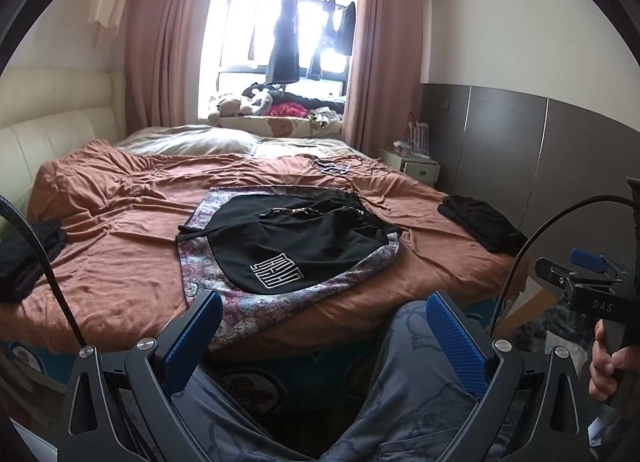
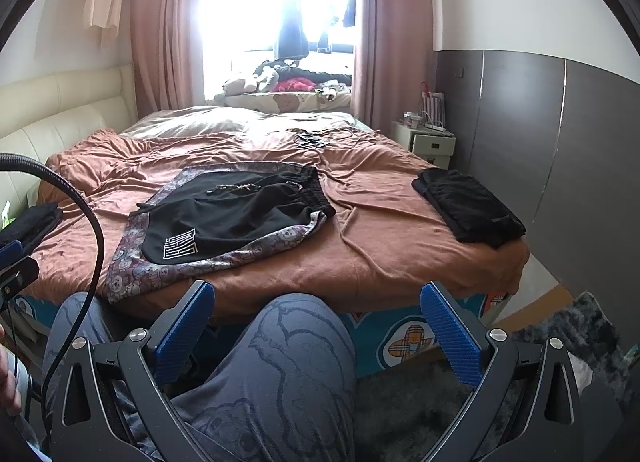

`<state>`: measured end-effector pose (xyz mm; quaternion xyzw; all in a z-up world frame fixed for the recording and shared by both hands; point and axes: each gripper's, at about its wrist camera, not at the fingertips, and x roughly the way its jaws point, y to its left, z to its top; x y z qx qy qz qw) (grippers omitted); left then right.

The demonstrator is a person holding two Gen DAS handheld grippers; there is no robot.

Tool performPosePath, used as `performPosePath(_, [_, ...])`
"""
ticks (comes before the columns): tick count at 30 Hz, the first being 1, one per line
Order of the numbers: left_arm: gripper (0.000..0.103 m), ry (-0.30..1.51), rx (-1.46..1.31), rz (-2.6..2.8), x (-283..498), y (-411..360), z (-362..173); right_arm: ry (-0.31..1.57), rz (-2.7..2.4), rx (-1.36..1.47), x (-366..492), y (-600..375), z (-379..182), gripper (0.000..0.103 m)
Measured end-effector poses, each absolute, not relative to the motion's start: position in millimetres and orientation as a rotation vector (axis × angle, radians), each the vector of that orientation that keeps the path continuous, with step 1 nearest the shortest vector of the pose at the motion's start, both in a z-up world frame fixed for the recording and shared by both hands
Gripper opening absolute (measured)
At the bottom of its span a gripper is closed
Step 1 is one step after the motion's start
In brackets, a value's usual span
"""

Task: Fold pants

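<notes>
Here, black pants [image 1: 296, 238] with white geometric logo lie near the bed's [image 1: 120, 262] front edge on a patterned cloth [image 1: 276, 302]; left gripper [image 1: 324, 342] and right gripper [image 2: 320, 330] jaws wide apart, empty; "DAS" legible.

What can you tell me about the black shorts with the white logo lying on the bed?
The black shorts lie flat, not yet folded, on a patterned purple-grey cloth on the orange bedcover. The fabric looks smooth and thin. A gathered elastic waistband faces the far right side; a white block logo sits on the near leg. A thin dark cord or chain lies across the top. Neither gripper touches them.
</notes>
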<state>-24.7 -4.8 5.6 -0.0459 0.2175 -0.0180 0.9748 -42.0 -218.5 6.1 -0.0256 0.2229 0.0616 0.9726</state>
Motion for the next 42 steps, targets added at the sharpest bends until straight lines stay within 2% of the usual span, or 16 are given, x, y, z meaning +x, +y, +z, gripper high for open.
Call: performPosePath(42, [0.103, 0.439, -0.122, -0.023, -26.2, 11.1, 2.1, 0.463, 0.136, -0.033, -42.1, -217.1, 9.0, 0.103])
